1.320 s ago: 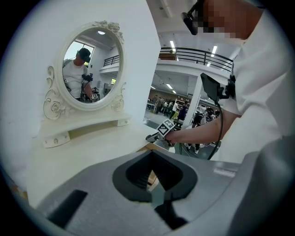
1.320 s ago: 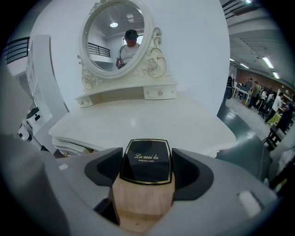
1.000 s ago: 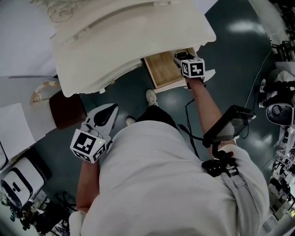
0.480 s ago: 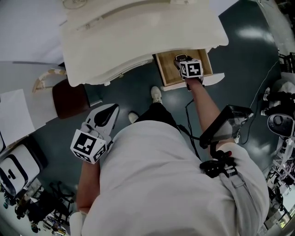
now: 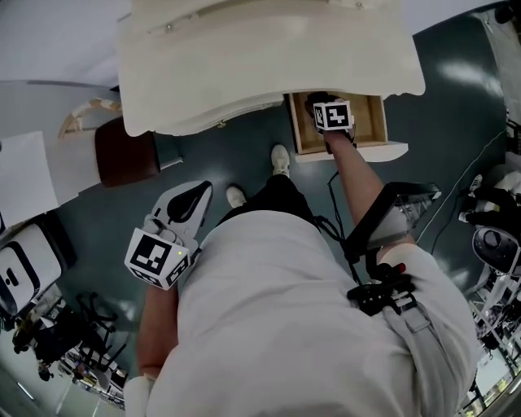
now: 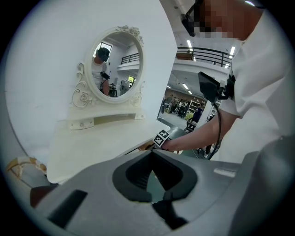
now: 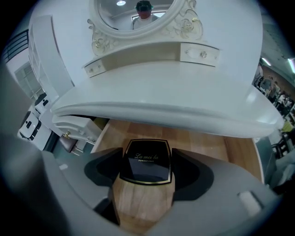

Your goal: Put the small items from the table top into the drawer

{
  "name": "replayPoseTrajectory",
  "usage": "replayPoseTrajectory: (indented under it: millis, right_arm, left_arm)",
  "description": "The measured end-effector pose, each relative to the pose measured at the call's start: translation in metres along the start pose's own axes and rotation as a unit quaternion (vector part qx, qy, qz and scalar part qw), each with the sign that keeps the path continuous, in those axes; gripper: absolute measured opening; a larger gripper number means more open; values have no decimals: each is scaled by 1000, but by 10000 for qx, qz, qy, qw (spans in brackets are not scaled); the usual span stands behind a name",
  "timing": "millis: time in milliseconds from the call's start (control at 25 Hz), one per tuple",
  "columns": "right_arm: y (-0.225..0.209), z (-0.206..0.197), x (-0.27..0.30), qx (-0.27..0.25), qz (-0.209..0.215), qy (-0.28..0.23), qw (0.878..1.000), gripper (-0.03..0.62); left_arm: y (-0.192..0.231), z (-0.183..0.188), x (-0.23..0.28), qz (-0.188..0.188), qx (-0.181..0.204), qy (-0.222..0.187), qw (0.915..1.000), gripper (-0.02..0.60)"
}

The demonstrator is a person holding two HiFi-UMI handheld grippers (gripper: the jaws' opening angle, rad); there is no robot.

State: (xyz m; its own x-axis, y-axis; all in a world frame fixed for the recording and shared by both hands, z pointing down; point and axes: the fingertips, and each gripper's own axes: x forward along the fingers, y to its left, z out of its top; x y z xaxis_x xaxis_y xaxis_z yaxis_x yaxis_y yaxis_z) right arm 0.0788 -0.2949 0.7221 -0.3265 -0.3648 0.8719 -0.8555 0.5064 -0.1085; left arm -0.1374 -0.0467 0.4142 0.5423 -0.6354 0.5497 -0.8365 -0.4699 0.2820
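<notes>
A black powder compact [image 7: 146,162] with gold edging sits between the pads of my right gripper [image 5: 320,101], which is shut on it. It hangs just over the wooden floor of the open drawer [image 5: 368,122], under the front edge of the white vanity table top [image 5: 244,49]. The compact itself is hidden in the head view behind the marker cube. My left gripper [image 5: 198,192] is held back at the person's left side, away from the table. Its jaws are shut with nothing between them. No small items show on the table top [image 7: 161,92].
An ornate oval mirror [image 7: 143,11] stands at the back of the vanity. A brown stool [image 5: 126,159] is left of the drawer. The person's shoes [image 5: 279,159] stand on the dark floor before the table. Equipment and cables crowd the right edge [image 5: 492,244].
My right gripper has sunk with the compact and moved in over the drawer, under the table edge. The left gripper has hardly shifted.
</notes>
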Motion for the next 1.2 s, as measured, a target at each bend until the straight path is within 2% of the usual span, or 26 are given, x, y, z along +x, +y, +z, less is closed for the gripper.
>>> replayPoseTrajectory:
  millis: [440,600,1200]
  right_arm:
    - [2,8,40,6,-14,68,10000,334]
    - [-6,4,43,105,-49,22,9999,334]
    - [-9,3,57,265,10,-29,9996,339]
  left_arm:
    - [10,5,14,311,-263,135,9991,2]
    - [1,8,23,365,-289,171,9988,2]
    - [10,22,35,330,-224,292,9988,2]
